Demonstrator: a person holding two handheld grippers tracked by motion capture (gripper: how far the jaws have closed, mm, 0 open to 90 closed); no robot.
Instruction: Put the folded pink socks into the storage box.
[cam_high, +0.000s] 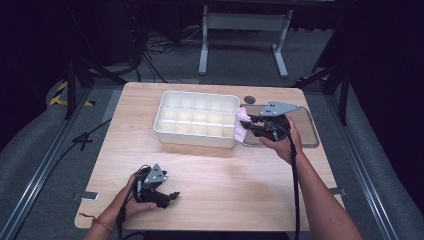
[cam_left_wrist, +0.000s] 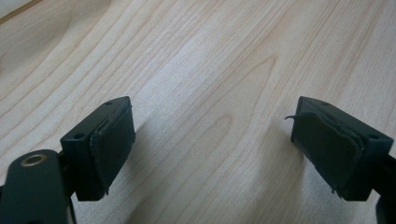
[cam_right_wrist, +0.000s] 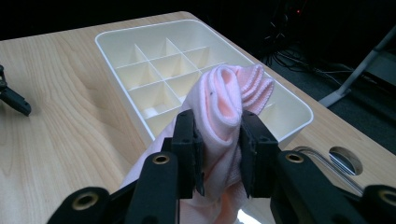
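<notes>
A rolled pink sock (cam_right_wrist: 229, 107) is pinched between the two black jaws of my right gripper (cam_right_wrist: 219, 154), which is shut on it. In the high view that right gripper (cam_high: 248, 123) holds the pink sock (cam_high: 241, 125) just off the right end of a white tray (cam_high: 165, 131) divided into several small compartments. The white tray (cam_right_wrist: 116, 39) lies right behind the sock in the right gripper view. My left gripper (cam_high: 170, 196) rests near the table's front left, open, pointing right. Its pads (cam_left_wrist: 112, 144) stand wide apart over bare wood with nothing between them.
A flat clear tray (cam_high: 310, 135) with a metal rim lies on the table at the right, under my right hand. A round cable hole (cam_high: 249, 99) sits behind the white tray. Beyond the table are a dark floor, cables and a white stand's legs (cam_high: 245, 45).
</notes>
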